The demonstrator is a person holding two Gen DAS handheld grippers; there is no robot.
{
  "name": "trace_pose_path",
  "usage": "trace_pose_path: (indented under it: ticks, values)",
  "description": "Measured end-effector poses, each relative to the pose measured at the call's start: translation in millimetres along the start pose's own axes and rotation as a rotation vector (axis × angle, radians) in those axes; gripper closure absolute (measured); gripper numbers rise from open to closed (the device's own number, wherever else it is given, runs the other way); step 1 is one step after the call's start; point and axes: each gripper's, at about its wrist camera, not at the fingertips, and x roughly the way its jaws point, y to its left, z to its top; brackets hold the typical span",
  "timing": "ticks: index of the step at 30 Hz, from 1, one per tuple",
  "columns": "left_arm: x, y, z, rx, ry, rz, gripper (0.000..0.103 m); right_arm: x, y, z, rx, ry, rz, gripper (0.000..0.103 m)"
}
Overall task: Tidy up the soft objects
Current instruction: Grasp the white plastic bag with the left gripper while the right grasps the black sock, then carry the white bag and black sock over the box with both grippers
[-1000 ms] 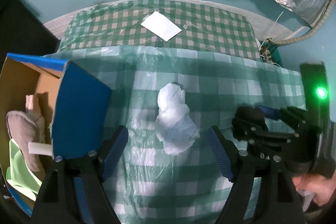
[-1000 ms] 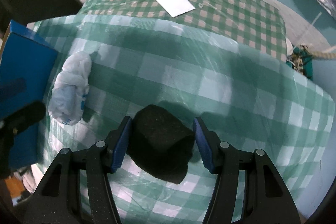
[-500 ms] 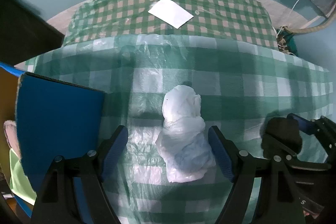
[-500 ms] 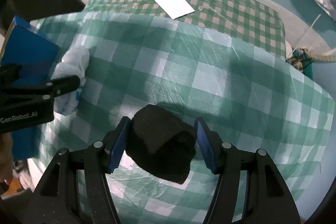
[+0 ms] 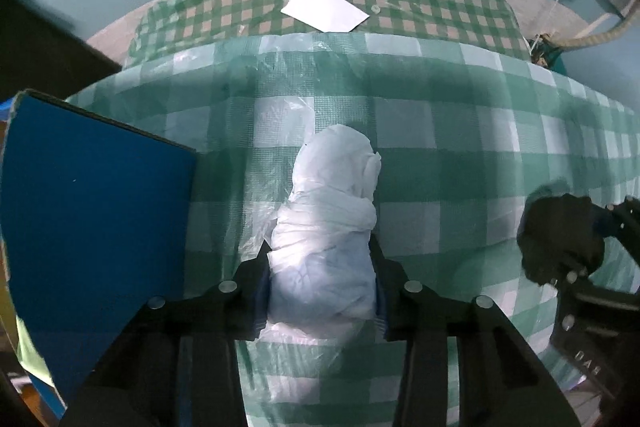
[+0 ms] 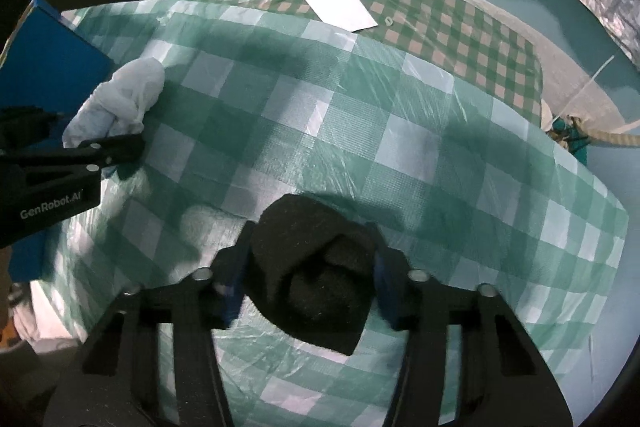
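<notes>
Both just closed on their loads on the checked cloth (image 5: 460,131) — left gripper (image 5: 320,283) clamps white bundle (image 5: 332,211), long axis running near-to-far, right gripper (image 6: 306,279) clamps black roll (image 6: 316,279) — blue box flap (image 5: 88,227) just left of the left gripper, nearer arm for drop-off.

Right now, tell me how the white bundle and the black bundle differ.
Colour: the white bundle is pale and crinkly like thin plastic; the black bundle is dark and fuzzy.
Shape: the white bundle is long and knotted; the black bundle is squat and folded.
Holder: the left claw has just closed on the white bundle, the right claw on the black bundle.
Shared: both look soft and sit on the checked cloth.
</notes>
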Motion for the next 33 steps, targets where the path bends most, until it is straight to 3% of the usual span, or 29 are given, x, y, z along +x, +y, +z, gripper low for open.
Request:
trace_pose_path:
  ticks: [2, 7, 18, 33]
  values:
    - [-3.3, -0.2, -4.0, 0.016, -0.01, 0.009, 0.063, -1.8, 0.1, -1.5, 0.001, -0.002, 0.002, 0.062]
    - [-15.2, 1.6, -13.4, 0.047, -0.044, 0.025, 0.063, -9.3, 0.6, -3.6, 0.011, 0.002, 0.006, 0.065]
    - [-55.5, 7.3, -35.0, 0.062, -0.099, 0.018, 0.063, -31.9, 11.0, -7.4, 0.018, 0.002, 0.018, 0.066]
    - [-124.4, 22.9, -55.2, 0.042, -0.175, -0.023, 0.063, -96.9, 40.4, 2.1, -0.023, -0.074, 0.068, 0.066]
